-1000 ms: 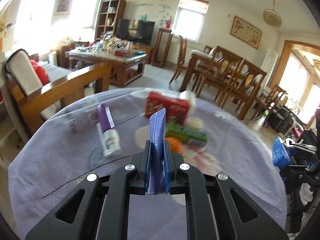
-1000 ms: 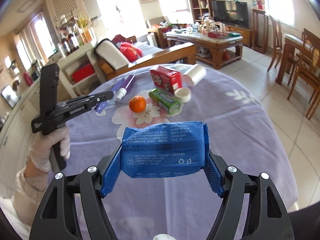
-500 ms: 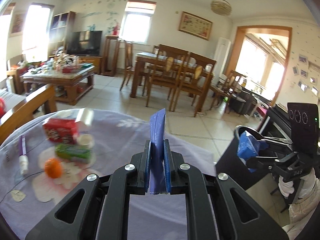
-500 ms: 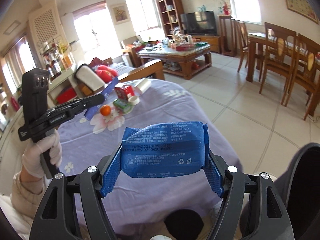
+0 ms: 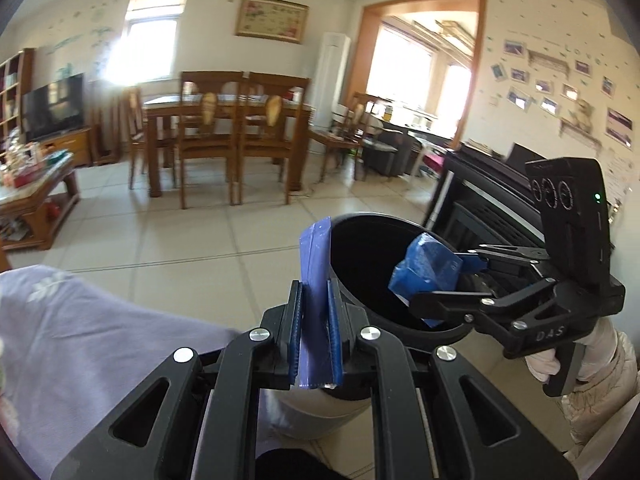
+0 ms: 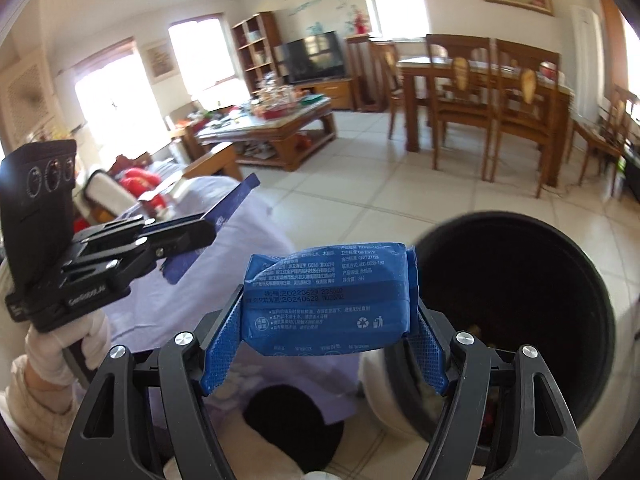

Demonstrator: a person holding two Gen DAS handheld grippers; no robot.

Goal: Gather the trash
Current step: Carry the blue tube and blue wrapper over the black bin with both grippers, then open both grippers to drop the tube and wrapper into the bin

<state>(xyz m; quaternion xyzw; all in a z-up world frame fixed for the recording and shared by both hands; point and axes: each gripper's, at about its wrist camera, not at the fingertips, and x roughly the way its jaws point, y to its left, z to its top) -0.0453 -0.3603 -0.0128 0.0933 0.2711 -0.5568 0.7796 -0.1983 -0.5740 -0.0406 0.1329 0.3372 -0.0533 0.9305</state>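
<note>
presently your left gripper is clamped narrow on a flat purple sachet beside the black bin rim, while your right gripper grips a blue tissue pack wide over the bin mouth.

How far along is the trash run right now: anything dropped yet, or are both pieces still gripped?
Done: both pieces are picked up and carried to the black bin. In hand: the right hand-held gripper clamps the blue tissue pack, seen over the bin's opening from the left wrist view; the left hand-held gripper pinches the flat purple wrapper just beside the rim. Left: release both. Table items are out of view now.
</note>
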